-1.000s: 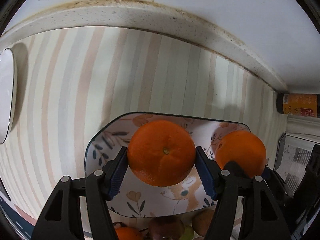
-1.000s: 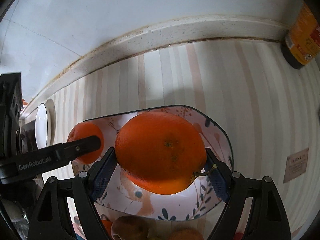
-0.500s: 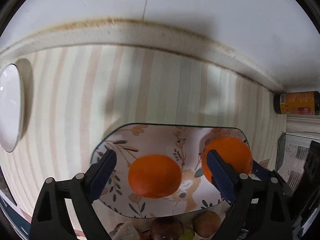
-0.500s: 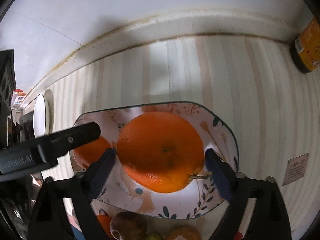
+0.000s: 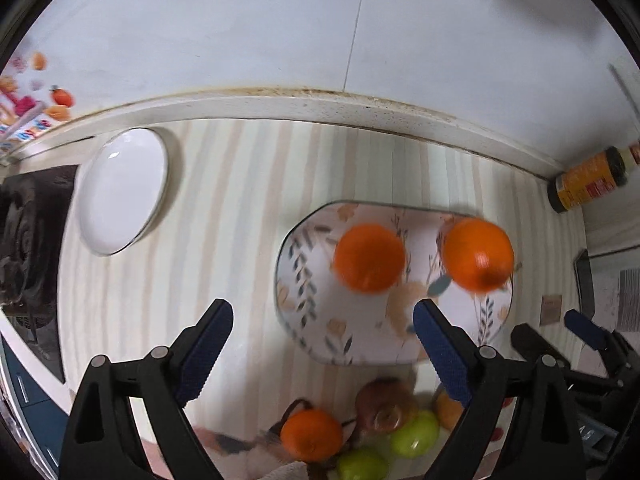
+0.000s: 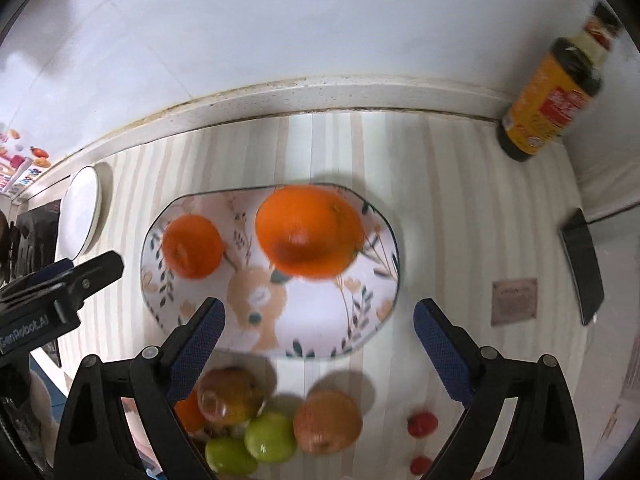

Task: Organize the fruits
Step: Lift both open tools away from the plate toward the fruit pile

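Two oranges lie on the floral plate [image 5: 308,292]: one at its middle [image 5: 370,258], one at its right end [image 5: 478,254]. My left gripper [image 5: 320,320] hangs open and empty above the plate's near left edge. In the right wrist view the same plate [image 6: 372,300] holds the small orange [image 6: 192,246] and the big orange [image 6: 308,230]. My right gripper [image 6: 318,312] is open and empty over the plate's near rim. A pile of loose fruit sits in front of the plate: an orange [image 5: 312,434], a brownish apple [image 6: 228,396], green apples [image 6: 270,436] and a reddish apple [image 6: 328,420].
A white oval plate [image 5: 120,192] lies to the left on the striped cloth. A yellow-labelled bottle [image 6: 548,108] stands at the back right by the wall. A dark phone [image 6: 582,264], a small card [image 6: 514,300] and small red fruits [image 6: 422,424] lie to the right.
Both grippers opened and let go of their oranges, which now rest on the floral plate. Both then rose and drew back, so the fruit pile and white plate came into view.
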Tool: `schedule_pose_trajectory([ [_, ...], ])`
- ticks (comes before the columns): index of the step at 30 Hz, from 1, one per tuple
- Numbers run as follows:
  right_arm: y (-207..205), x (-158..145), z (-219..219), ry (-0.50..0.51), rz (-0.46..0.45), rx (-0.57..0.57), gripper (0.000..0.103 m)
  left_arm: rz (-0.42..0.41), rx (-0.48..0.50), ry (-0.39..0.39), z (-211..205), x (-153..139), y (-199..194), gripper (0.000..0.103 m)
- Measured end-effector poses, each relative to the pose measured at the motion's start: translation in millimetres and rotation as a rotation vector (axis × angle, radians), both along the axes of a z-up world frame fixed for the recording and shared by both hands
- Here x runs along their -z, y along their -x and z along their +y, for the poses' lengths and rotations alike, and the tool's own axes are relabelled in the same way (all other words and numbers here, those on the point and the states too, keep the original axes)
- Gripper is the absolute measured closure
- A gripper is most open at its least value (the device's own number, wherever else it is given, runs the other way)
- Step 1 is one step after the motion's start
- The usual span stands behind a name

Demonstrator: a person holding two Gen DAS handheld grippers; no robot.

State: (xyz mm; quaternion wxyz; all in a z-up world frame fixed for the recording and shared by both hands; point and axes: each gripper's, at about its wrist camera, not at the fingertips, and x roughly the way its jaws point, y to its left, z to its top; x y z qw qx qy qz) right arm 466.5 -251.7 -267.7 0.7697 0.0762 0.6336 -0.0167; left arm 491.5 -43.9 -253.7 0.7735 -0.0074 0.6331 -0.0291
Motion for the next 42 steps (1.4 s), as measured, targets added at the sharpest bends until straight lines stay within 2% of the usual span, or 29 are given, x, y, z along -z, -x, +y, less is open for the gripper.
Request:
schedule_pose_trajectory([
  [8,66.8,-41.0,15.0,0.013,-0.094,0.0,0.005,-0.118,0.02,-0.016,8.4,-42.5,71.8,0.011],
  [14,110.3,-66.6,22.6,0.006,-0.142,0.001,0.005,-0.176,0.05,-0.025,7.5,-65.6,109.6,0.011],
  [19,132.8,-86.9,25.4,0.004,-0.175,0.002,0.006,-0.21,0.064,-0.031,7.4,-84.5,130.2,0.011],
  [29,163.8,-125.5,33.6,-0.03,-0.241,0.005,0.005,-0.234,0.054,0.023,16.5,-108.9,156.9,0.011],
  [36,169.8,-127.6,33.9,-0.095,-0.238,0.029,0.005,-0.214,0.047,0.055,22.0,-108.1,164.6,0.01],
  [38,167.4,-118.8,31.6,-0.104,-0.218,0.037,0.005,-0.204,0.058,0.035,22.4,-99.0,162.5,0.0],
  [42,160.7,-85.0,22.2,-0.14,-0.152,0.069,0.004,-0.157,0.05,0.002,28.7,-70.4,156.5,0.0],
])
